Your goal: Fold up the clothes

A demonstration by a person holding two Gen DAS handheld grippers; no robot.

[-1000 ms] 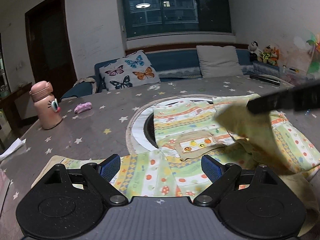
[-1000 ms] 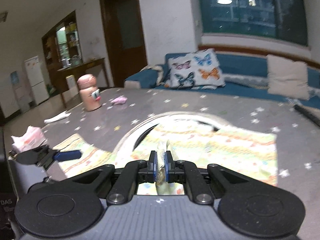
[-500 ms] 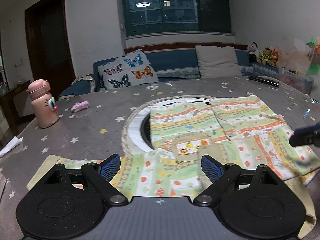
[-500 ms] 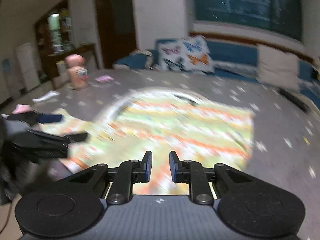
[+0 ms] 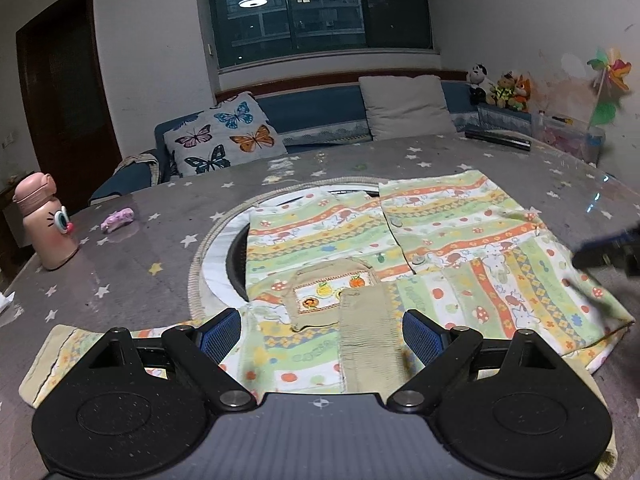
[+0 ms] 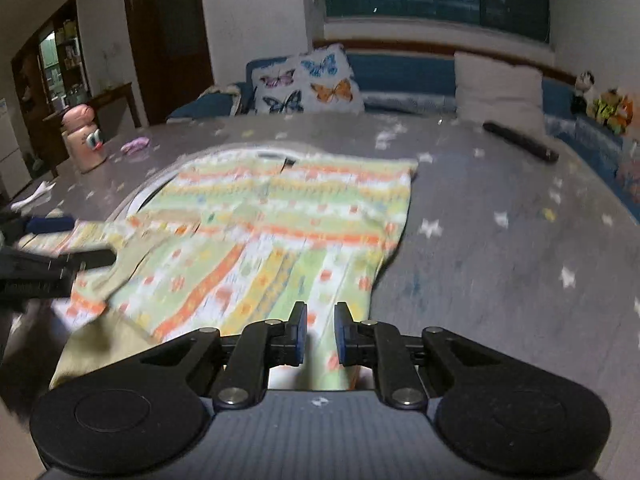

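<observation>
A child's top (image 5: pixel 440 240) with green, yellow and orange stripes lies flat on the grey star-print table (image 5: pixel 160 248). Its beige cuff (image 5: pixel 362 336) rests across the front, near a small fruit patch. My left gripper (image 5: pixel 320 334) hovers wide open over the near hem with nothing between its blue pads. Its own left sleeve (image 5: pixel 60 352) stretches out to the left. My right gripper (image 6: pixel 321 332) is narrowly open above the striped top (image 6: pixel 280 232) at its right side, holding nothing. It appears as a dark blur (image 5: pixel 608 248) in the left wrist view.
A pink bottle (image 5: pixel 44 224) and a small pink object (image 5: pixel 118 218) stand at the table's left. A black bar (image 5: pixel 498 140) lies at the far right. A round inset ring (image 5: pixel 216 248) lies under the top. A sofa with a butterfly cushion (image 5: pixel 224 140) runs behind.
My right gripper, shut on a lifted fold of the top a second ago, has opened and let it go. The cloth now lies flat and the gripper has drawn back rightward.
</observation>
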